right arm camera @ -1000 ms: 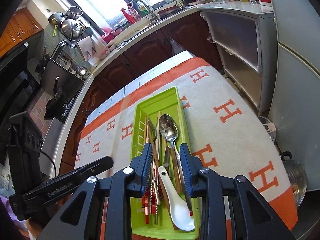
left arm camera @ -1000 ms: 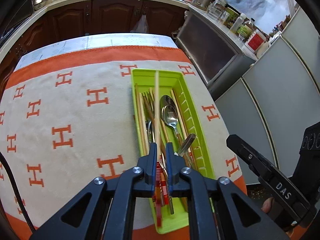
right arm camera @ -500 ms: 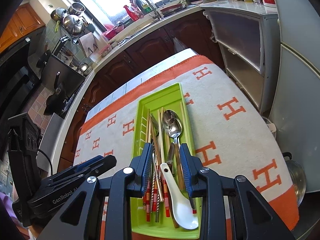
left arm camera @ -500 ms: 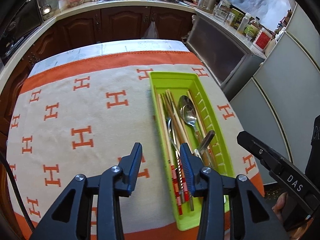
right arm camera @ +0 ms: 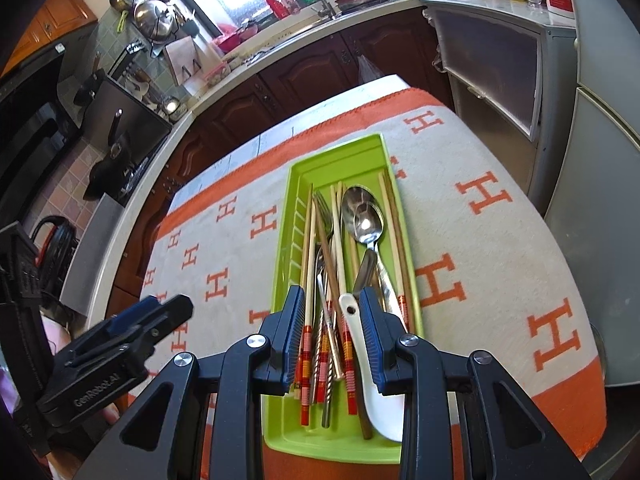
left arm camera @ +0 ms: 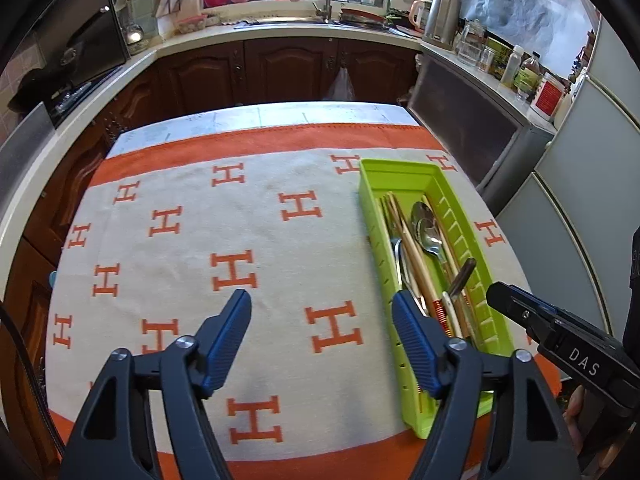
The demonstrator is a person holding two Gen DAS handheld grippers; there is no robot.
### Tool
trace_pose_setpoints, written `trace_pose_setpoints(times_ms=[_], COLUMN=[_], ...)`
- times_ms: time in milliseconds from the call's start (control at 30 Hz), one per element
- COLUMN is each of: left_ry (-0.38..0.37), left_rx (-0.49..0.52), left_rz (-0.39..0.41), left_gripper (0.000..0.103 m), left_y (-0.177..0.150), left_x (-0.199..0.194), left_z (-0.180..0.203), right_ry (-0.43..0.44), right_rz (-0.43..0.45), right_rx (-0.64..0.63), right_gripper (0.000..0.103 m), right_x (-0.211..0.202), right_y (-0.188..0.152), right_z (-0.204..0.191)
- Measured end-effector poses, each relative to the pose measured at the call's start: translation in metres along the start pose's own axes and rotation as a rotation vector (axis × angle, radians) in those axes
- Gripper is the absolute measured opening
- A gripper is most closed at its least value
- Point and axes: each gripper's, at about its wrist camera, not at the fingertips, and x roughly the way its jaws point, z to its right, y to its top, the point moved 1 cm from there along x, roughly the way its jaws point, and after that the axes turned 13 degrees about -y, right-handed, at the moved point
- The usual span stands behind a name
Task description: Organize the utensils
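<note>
Since the earlier frame, the left gripper (left arm camera: 322, 310) had let go of the wooden chopstick and shifted off the green plastic tray (left arm camera: 402, 178) to the cloth beside it; its jaws had just been opening and stood wide apart, empty, with ribbed blue pads (left arm camera: 224, 342). The long, slotted-wall tray lay near the right edge of the tabletop, on a cream woven cloth (left arm camera: 180, 264) patterned with orange H shapes. It held wooden chopsticks (right arm camera: 308, 240), metal spoons (right arm camera: 366, 220), a fork (right arm camera: 324, 212) and a white ceramic spoon (right arm camera: 374, 380). The right gripper (right arm camera: 330, 330) hovered over the tray's near end, jaws partly parted, pressing on nothing.
</note>
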Motion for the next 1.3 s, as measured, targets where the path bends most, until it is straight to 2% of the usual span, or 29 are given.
trace_pose_setpoints(times_ms=[200,400,700,767,833,1000,1133,1300], left_ry=[0.060,0.092,0.135,0.148,0.172,0.212,0.210,0.195], left_rx=[0.013,-0.015,-0.092,-0.102,-0.104,-0.097,-0.132,-0.155], left_rz=[0.051,0.080,0.111,0.108,0.096,0.107,0.112,0.123], left_gripper=[0.093,0.101,0.102,0.102,0.102,0.102,0.102,0.102], left_y=[-0.009,-0.017,-0.026,-0.026,-0.027,-0.031,-0.034,-0.038], left_x=[-0.021,-0.043,-0.080,-0.087,-0.092,-0.104,-0.111,-0.113], left_z=[-0.010,-0.024,-0.046,-0.049,-0.050,-0.050,-0.057,-0.061], right_ry=[-0.009,-0.007,0.016,0.023,0.028,0.021,-0.009,-0.021], right_rz=[-0.020,-0.010,0.022,0.036,0.053,0.089,0.121,0.114], right_rx=[-0.044,-0.094,-0.174,-0.184,-0.196,-0.208,-0.220,-0.230], right_gripper=[0.031,0.034,0.038,0.042,0.050,0.058,0.060,0.060], right_x=[0.001,-0.010,-0.047,-0.058,-0.070,-0.093,-0.103,-0.102], right_y=[-0.010,-0.017,-0.020,-0.020,-0.020,-0.023,-0.029,-0.035], right_z=[-0.016,-0.038,-0.079,-0.088,-0.096,-0.114,-0.124,-0.128])
